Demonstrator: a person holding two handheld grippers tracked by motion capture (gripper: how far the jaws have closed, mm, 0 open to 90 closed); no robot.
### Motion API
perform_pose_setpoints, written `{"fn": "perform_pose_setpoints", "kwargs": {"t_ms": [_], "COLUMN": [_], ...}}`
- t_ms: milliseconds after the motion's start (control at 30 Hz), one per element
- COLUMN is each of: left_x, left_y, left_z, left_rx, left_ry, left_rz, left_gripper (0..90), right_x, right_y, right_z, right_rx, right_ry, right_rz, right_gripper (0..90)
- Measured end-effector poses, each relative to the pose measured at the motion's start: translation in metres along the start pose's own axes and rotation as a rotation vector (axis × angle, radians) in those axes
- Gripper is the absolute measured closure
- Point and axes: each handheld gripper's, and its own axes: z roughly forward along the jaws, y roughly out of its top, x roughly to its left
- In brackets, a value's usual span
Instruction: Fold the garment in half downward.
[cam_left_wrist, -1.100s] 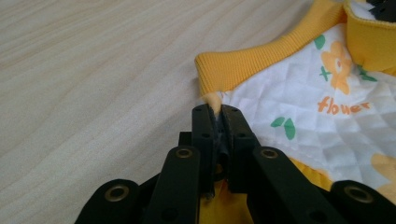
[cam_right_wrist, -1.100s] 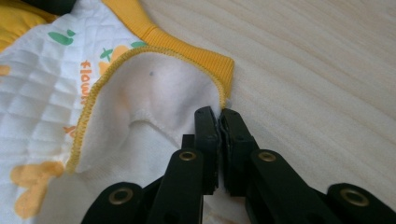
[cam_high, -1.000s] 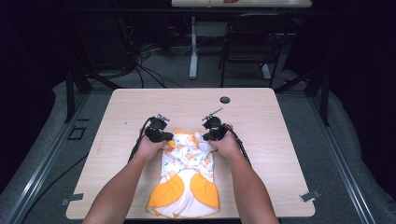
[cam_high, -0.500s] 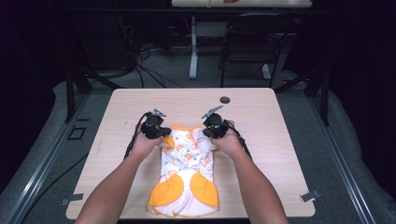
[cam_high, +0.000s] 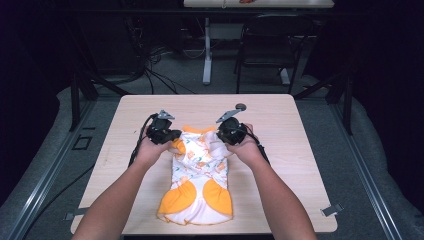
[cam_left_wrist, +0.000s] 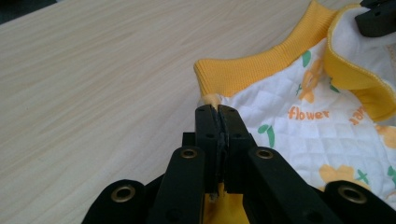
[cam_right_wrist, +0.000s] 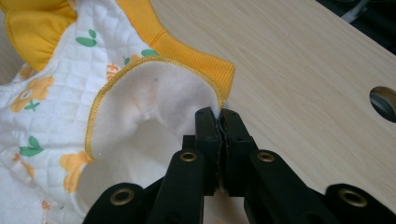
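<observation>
Near the middle of the table (cam_high: 280, 115), both claws are clamped on the top corners of the little orange-and-white garment (cam_high: 200, 175): left gripper (cam_left_wrist: 217, 112) by the collar, right gripper (cam_right_wrist: 218, 115) at the armhole. Thin pinches like that could slip if one side gets pulled harder, and it'd bunch up

Bright overhead light on the table (cam_high: 300, 150), dark surroundings, soft focus.
</observation>
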Motion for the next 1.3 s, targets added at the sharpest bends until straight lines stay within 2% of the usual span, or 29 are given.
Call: {"fn": "perform_pose_setpoints", "kwargs": {"t_ms": [200, 400, 567, 733, 933, 1100, 1300], "left_x": [0.001, 0.002, -0.001, -0.006, -0.012, -0.017, -0.021], "left_y": [0.007, 0.017, 0.019, 0.012, 0.001, -0.008, -0.021], "left_z": [-0.008, -0.023, -0.032, -0.040, -0.045, -0.049, -0.054], "left_rx": [-0.020, -0.066, -0.087, -0.101, -0.103, -0.107, -0.106], "left_ry": [0.007, 0.016, 0.009, -0.012, -0.036, -0.050, -0.069], "left_rz": [0.010, 0.025, 0.047, 0.073, 0.081, 0.086, 0.096], "left_gripper": [88.1, 88.2, 88.3, 88.3, 88.2, 88.3, 88.2], "right_x": [-0.001, 0.000, 0.004, 0.010, 0.020, 0.027, 0.037], "right_y": [0.006, 0.019, 0.023, 0.018, 0.006, 0.000, -0.006], "right_z": [-0.010, -0.024, -0.035, -0.040, -0.050, -0.053, -0.058], "right_rx": [-0.021, -0.066, -0.087, -0.099, -0.106, -0.115, -0.108], "right_ry": [-0.004, -0.031, -0.044, -0.040, -0.025, -0.010, 0.008], "right_rz": [-0.013, -0.039, -0.080, -0.118, -0.160, -0.169, -0.208], "right_gripper": [87.0, 87.0, 87.0, 87.0, 86.9, 86.9, 86.9]}}
